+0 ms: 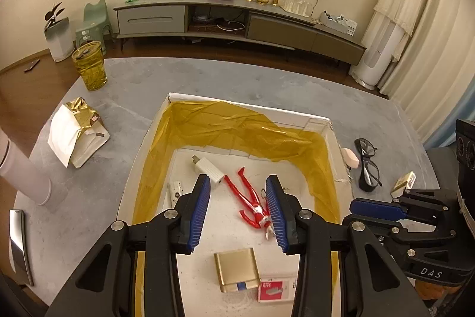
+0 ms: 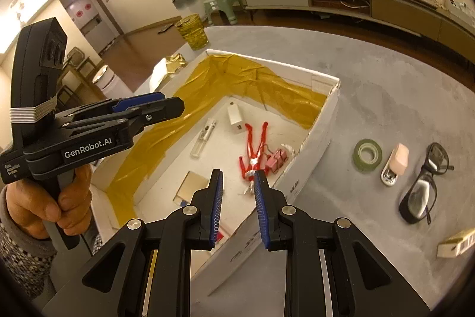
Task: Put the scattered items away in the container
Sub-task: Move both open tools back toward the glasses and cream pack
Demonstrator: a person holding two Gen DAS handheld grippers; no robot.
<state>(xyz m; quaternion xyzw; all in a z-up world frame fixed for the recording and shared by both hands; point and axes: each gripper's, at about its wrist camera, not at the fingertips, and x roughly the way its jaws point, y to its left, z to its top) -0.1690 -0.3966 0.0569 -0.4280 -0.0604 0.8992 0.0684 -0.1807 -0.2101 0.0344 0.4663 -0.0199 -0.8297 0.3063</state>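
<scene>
Box (image 1: 322, 121) mid-tabletop (image 1: 133, 85) holding red figure (image 1: 251, 199), charger (image 1: 207, 168); glasses (image 2: 421, 186), tape (image 2: 367, 155), stapler (image 2: 394, 164) outside at 3 o'clock; left gripper (image 1: 237, 208), right gripper (image 2: 237, 207) fingers open, empty.

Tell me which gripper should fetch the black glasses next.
Right. The glasses lie on the grey surface outside the box, on the right gripper's side. That gripper is open and empty, whereas the left gripper hangs over the box interior.
</scene>
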